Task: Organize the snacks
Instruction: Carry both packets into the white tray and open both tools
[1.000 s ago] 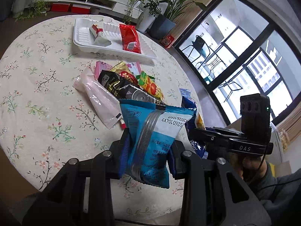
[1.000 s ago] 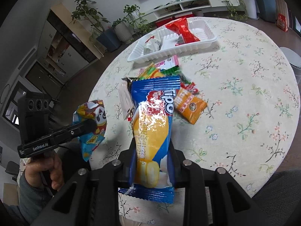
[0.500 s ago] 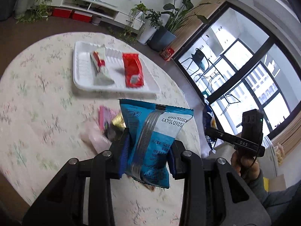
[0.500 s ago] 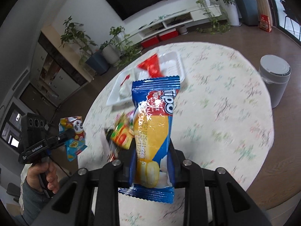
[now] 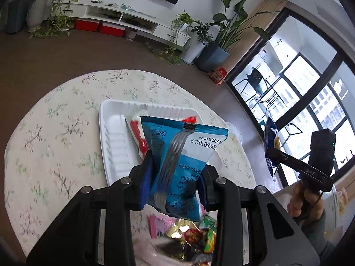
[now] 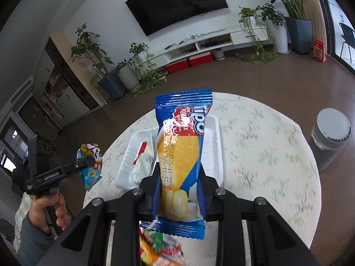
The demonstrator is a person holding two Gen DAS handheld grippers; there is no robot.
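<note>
**Two packets in the air, one tray to land in**

Lower centre of each view: left hand-held gripper (image 5: 175, 184) clamped on a blue packet (image 5: 182, 161), right hand-held gripper (image 6: 179, 192) clamped on a yellow-and-blue cake bar (image 6: 182, 157). Beyond, mid-frame, the white tray (image 5: 111, 146) on the desk (image 5: 55, 133) already holds packets. Both wrappers look slippery; released too soon, either could miss the tray or land on those packets.

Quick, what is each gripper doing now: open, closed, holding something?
Left gripper: closed on the light blue snack packet.
Right gripper: closed on the blue and yellow Tipo packet.
</note>
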